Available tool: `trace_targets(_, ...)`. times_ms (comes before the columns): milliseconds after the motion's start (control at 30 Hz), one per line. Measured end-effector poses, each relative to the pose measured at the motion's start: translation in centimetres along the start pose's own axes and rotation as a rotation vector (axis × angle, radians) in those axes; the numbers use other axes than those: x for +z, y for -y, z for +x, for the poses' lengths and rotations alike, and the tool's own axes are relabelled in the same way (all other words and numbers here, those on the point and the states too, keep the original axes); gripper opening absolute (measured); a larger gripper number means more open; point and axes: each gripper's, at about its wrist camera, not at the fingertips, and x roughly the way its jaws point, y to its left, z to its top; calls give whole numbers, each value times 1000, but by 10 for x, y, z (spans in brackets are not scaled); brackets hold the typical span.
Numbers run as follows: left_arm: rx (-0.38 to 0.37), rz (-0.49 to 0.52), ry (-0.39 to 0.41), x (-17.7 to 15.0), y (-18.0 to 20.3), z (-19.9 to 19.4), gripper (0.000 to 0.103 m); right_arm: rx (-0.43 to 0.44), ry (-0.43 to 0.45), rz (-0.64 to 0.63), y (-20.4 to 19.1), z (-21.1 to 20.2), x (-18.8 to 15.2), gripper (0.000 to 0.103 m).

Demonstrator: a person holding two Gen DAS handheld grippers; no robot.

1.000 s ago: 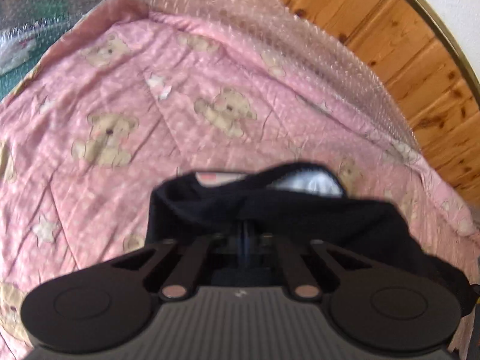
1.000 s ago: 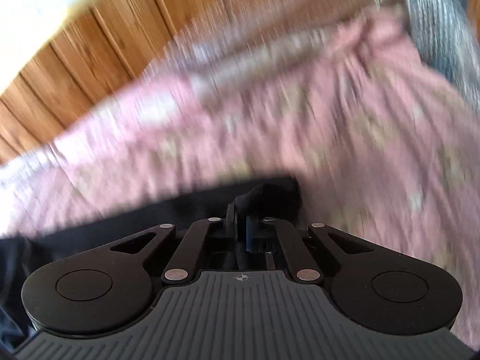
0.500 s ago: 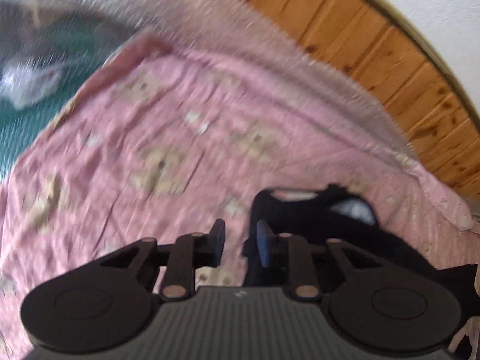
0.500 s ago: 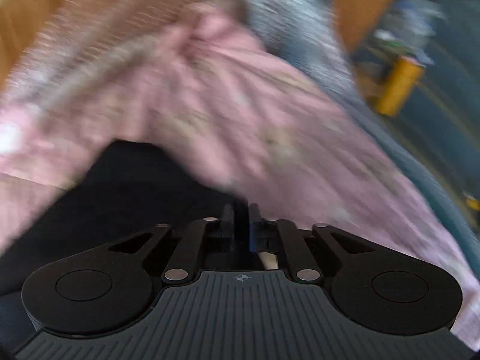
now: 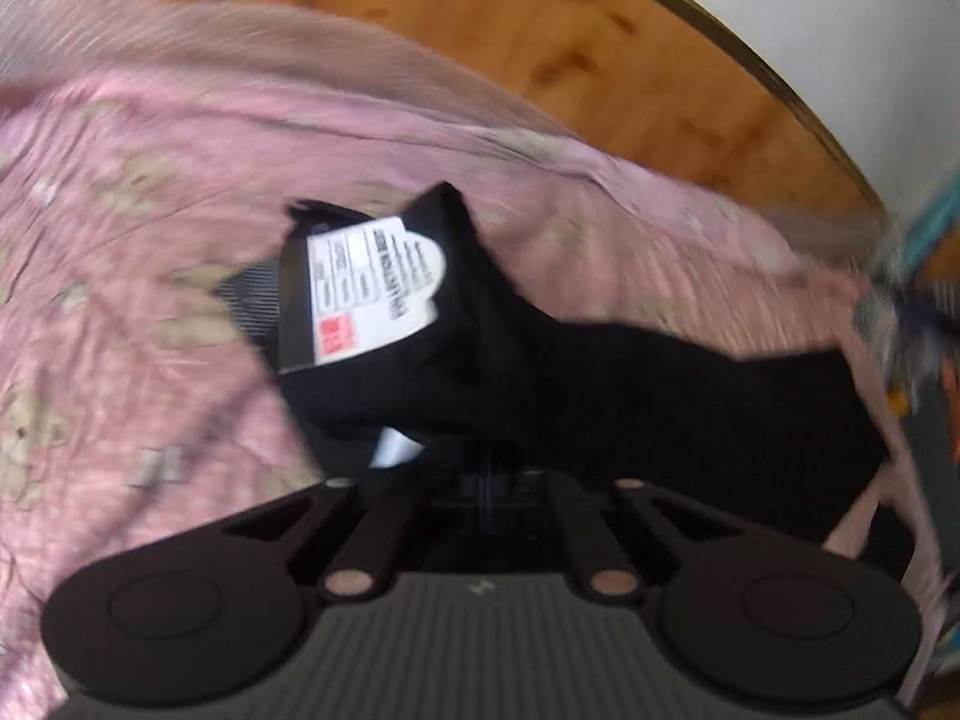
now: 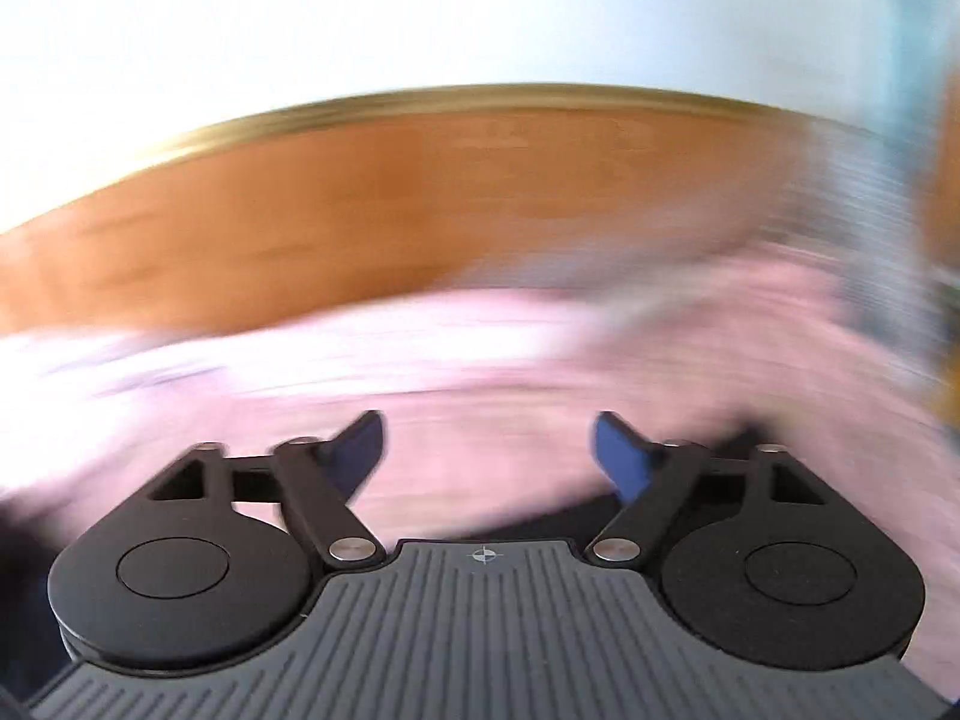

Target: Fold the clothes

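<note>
The left gripper [image 5: 489, 483], jaws parted half a second ago, is now clamped on the black garment with a white label [image 5: 540, 354] near the pink bear-print bedspread's [image 5: 150, 252] right edge. The right gripper [image 6: 487, 450] has let go and gapes empty; the fold's grip has probably changed hands.
</note>
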Motion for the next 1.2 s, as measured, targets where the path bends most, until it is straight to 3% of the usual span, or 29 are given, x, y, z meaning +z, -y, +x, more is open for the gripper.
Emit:
trace_targets(100, 6, 161, -18, -16, 53, 6, 1, 320, -52, -225, -118, 5, 10, 95)
trace_targets(167, 18, 167, -6, -23, 52, -2, 4, 462, -102, -364, -187, 9, 2, 98)
trace_targets(233, 28, 142, 17, -25, 39, -14, 6, 522, -165, -505, -239, 20, -15, 98)
trace_targets(300, 39, 117, 40, -26, 27, -26, 9, 503, -245, -593, -273, 41, -36, 95)
trace_targets(367, 50, 92, 63, -28, 15, -38, 13, 515, -337, -592, -281, 63, -51, 59)
trace_targets(400, 55, 79, 75, -29, 9, -44, 13, 494, -359, -566, -274, 72, -53, 20)
trace_targets(433, 61, 67, 87, -30, 3, -51, 13, 473, -381, -541, -266, 82, -54, 9)
trace_targets(467, 66, 54, 98, -31, -3, -57, 13, 453, -404, -515, -258, 92, -56, 9)
trace_targets(567, 82, 16, 133, -34, -22, -75, 32, 390, -469, -438, -235, 120, -60, 8)
trace_targets(600, 88, 4, 144, -35, -28, -81, 40, 377, -481, -415, -225, 128, -62, 0)
trace_targets(900, 85, -53, 136, -18, -53, -44, 53, 327, -486, -236, -161, 127, -57, 0)
trace_targets(967, 83, -64, 132, -13, -58, -34, 49, 319, -492, -202, -150, 126, -55, 0)
trace_targets(1033, 82, -76, 129, -9, -64, -24, 6, 310, -498, -167, -140, 126, -54, 2)
trace_targets(1067, 81, -81, 127, -7, -66, -20, 5, 306, -501, -150, -135, 125, -53, 9)
trace_targets(1133, 77, -71, 125, -3, -62, -13, 5, 308, -490, -121, -128, 121, -48, 54)
trace_targets(1200, 70, 11, 124, -2, -30, -14, 4, 370, -386, -150, -150, 98, -32, 69)
